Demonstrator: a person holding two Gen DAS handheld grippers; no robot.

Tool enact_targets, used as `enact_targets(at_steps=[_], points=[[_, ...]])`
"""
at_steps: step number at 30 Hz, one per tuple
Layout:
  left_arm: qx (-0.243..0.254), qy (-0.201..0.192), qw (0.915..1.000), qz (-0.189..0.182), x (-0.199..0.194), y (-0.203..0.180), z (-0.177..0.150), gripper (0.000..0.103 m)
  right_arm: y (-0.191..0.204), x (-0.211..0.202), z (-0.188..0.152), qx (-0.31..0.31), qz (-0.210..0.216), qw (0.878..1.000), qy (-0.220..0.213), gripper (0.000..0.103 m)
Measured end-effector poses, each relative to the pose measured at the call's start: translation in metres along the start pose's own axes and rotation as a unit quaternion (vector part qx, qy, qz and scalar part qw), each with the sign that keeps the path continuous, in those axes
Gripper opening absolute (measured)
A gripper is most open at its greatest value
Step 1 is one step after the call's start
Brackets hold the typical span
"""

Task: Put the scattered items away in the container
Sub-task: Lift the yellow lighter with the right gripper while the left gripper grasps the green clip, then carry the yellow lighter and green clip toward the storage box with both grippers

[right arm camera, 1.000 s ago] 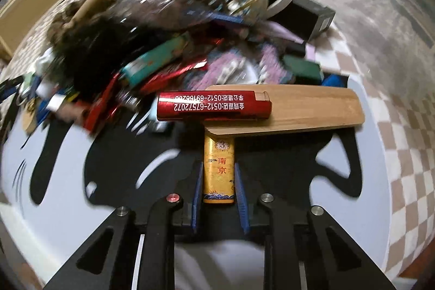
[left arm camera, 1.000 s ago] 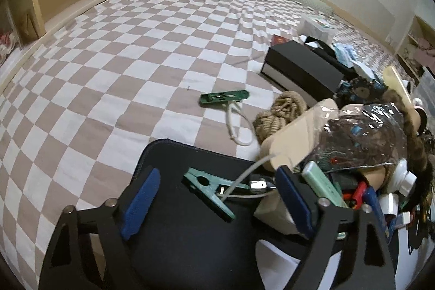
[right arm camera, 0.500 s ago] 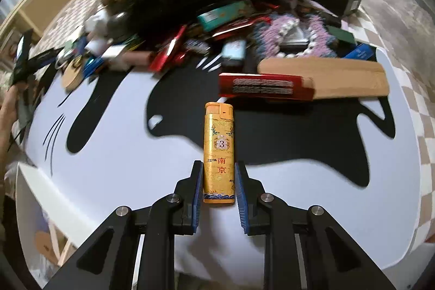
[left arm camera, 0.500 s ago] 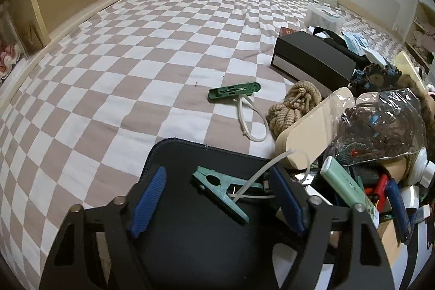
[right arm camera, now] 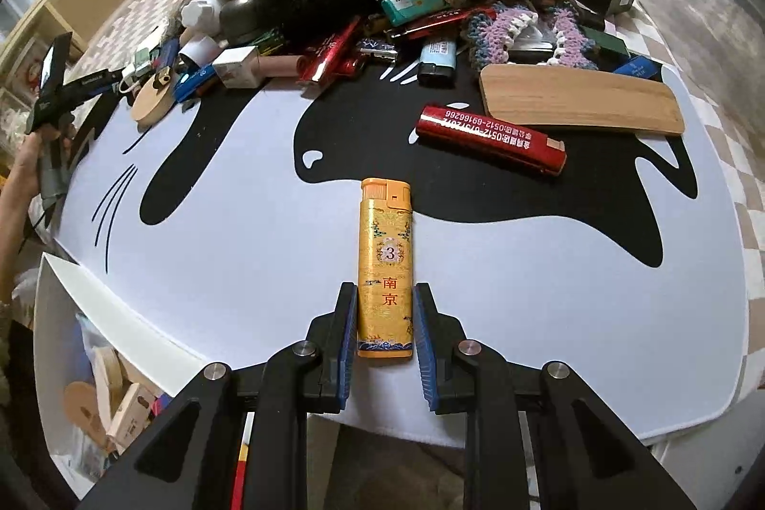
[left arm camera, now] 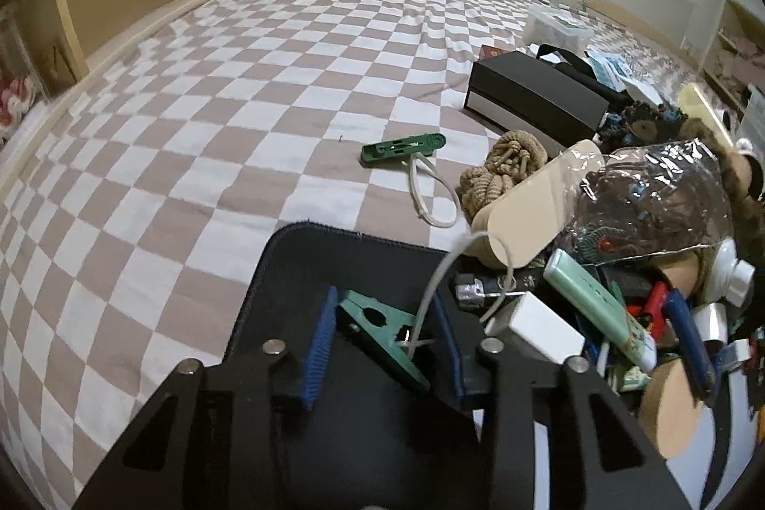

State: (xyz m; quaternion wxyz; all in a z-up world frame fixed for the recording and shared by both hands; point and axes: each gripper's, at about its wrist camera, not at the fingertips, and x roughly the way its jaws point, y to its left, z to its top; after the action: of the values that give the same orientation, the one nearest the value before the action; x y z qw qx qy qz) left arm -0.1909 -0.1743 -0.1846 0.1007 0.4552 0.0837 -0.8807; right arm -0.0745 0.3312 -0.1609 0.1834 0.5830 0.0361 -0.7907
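The right gripper [right arm camera: 385, 330] pinches the lower end of a yellow rectangular plastic lighter [right arm camera: 385, 266] with red characters, holding it above the white mat with a black cat print [right arm camera: 550, 271]; the white-walled container [right arm camera: 110, 309], already holding wooden and boxed bits, shows at the lower left of the right wrist view, just beside the mat's edge. The left gripper [left arm camera: 382, 338] is closing around a teal plastic clothes peg [left arm camera: 377, 333] that lies on the black part of the mat, with a thin white cable [left arm camera: 430, 290] crossing the peg between the blue pads; whether the pads already press on it is hard to tell. To do this step well, the left gripper should probably finish closing squarely across the peg's body, not its springy tips, and lift slowly so the cable slides free instead of dragging the white charger block [left arm camera: 540, 330] and the heap beside it. The lighter is held only at its tail, so it seems wise to carry it level and let go low over the container. A red lighter [right arm camera: 490, 139] and a flat wooden paddle [right arm camera: 578, 106] still wait on the mat.
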Motion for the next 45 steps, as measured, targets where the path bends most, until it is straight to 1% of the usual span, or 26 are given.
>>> enact_targets(at_steps=[6, 14, 16, 18, 24, 27, 31, 36, 45], points=[[-0.009, 0.009, 0.9998, -0.013, -0.009, -0.001, -0.007, 0.031, 0.001, 0.001, -0.003, -0.005, -0.005, 1.000, -0.003, 0.023], [-0.026, 0.022, 0.9986, -0.040, -0.024, -0.004, -0.020, 0.025, 0.003, 0.007, 0.005, -0.018, -0.015, 1.000, -0.004, 0.024], [-0.027, 0.024, 0.9985, -0.042, -0.027, -0.005, -0.023, 0.024, 0.002, 0.008, 0.007, -0.018, -0.014, 1.000, -0.004, 0.024], [-0.027, 0.022, 0.9984, -0.045, -0.032, -0.007, -0.025, 0.020, 0.000, 0.010, 0.010, -0.012, -0.011, 1.000, -0.006, 0.024], [-0.027, 0.020, 0.9980, -0.054, -0.047, -0.007, -0.029, 0.015, 0.003, 0.010, 0.013, -0.006, -0.019, 1.000, -0.018, 0.024], [-0.030, 0.017, 0.9975, -0.061, -0.055, -0.007, -0.031, 0.013, 0.003, 0.007, 0.014, 0.000, -0.012, 1.000, -0.023, 0.024], [-0.034, 0.013, 0.9968, -0.070, -0.064, -0.007, -0.033, 0.011, 0.000, 0.004, 0.015, 0.021, 0.010, 0.999, -0.023, 0.024], [-0.045, 0.010, 0.9948, -0.091, -0.075, -0.009, -0.037, 0.011, -0.005, -0.001, 0.017, 0.047, 0.029, 0.998, -0.024, 0.024], [-0.037, -0.008, 0.9922, -0.119, -0.101, -0.027, -0.038, 0.011, -0.014, -0.019, 0.022, 0.087, 0.046, 0.994, -0.050, 0.024]])
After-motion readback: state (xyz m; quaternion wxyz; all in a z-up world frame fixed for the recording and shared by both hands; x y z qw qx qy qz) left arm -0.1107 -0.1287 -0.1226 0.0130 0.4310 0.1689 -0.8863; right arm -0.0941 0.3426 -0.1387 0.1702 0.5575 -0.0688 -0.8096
